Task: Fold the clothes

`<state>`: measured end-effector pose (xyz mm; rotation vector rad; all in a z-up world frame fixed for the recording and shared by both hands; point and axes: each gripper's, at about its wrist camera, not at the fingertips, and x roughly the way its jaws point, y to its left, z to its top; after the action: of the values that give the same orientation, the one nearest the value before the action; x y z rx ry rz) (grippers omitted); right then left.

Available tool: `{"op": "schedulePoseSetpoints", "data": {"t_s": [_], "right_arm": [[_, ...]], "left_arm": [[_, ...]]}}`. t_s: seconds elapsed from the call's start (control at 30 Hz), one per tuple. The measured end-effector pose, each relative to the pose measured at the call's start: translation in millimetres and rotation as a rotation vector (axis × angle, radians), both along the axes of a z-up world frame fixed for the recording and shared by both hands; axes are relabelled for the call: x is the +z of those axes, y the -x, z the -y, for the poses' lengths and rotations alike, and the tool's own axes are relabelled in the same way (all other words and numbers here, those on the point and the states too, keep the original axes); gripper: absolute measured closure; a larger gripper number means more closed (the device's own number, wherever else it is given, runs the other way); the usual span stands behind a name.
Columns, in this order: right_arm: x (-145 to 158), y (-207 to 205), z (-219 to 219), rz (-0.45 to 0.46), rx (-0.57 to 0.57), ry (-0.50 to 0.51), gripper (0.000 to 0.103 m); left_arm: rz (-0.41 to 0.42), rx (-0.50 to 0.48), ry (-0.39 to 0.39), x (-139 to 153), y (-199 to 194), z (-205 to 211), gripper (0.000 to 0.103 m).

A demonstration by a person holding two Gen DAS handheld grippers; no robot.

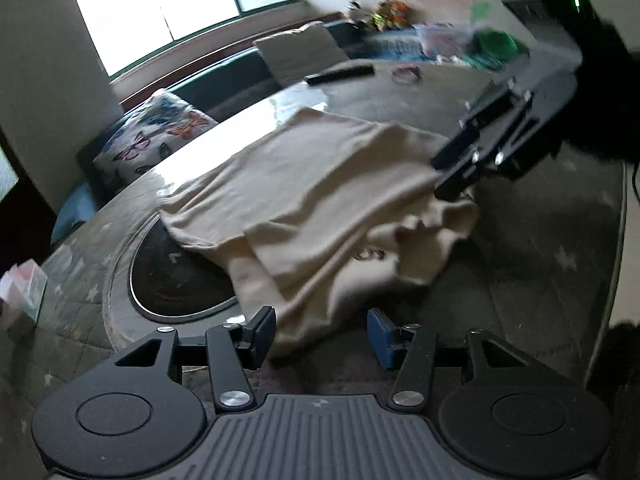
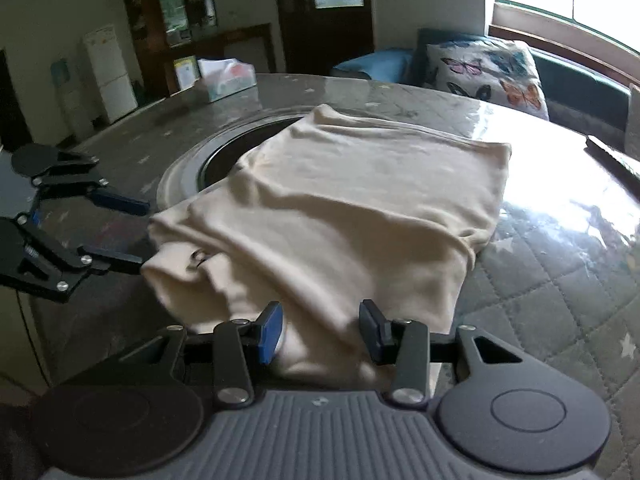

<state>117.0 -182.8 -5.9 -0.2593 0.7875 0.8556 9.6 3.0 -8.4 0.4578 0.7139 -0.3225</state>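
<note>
A cream garment [image 1: 320,200] lies folded in loose layers on a round table with a quilted cover [image 1: 540,264]. In the left wrist view my left gripper [image 1: 320,336] stands open at the garment's near edge, with the cloth's end between its blue pads but not pinched. My right gripper [image 1: 444,176] shows at the garment's right side. In the right wrist view the right gripper [image 2: 320,330] is open, with the garment [image 2: 340,208] bulging up between its fingers. The left gripper [image 2: 138,234] is open at the cloth's left edge.
A dark round inset [image 1: 176,276] sits in the table, partly under the cloth. A tissue box [image 2: 228,78] stands at the far rim and a black remote [image 1: 340,74] lies across the table. A butterfly cushion [image 2: 488,72] rests on the bench by the window.
</note>
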Motion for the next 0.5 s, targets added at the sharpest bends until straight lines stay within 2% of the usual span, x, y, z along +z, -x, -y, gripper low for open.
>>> {"op": "schedulePoseSetpoints", "data": {"t_s": [0.13, 0.27, 0.4, 0.5], "right_arm": [[9.1, 4.8, 7.3, 0.017, 0.015, -0.027, 0.056], [1.2, 0.8, 8.0, -0.001, 0.009, 0.006, 0.053], [7.4, 7.9, 11.0, 0.023, 0.05, 0.03, 0.047], [12.3, 17.6, 11.3, 0.084, 0.095, 0.089, 0.04]], "left_arm": [[0.027, -0.036, -0.05, -7.8, -0.4, 8.7, 0.049], [0.047, -0.05, -0.038, -12.6, -7.5, 14.0, 0.05], [0.057, -0.057, -0.01, -12.9, -13.5, 14.4, 0.076], [0.059, -0.039, 0.035, -7.0, -19.5, 9.9, 0.09]]}}
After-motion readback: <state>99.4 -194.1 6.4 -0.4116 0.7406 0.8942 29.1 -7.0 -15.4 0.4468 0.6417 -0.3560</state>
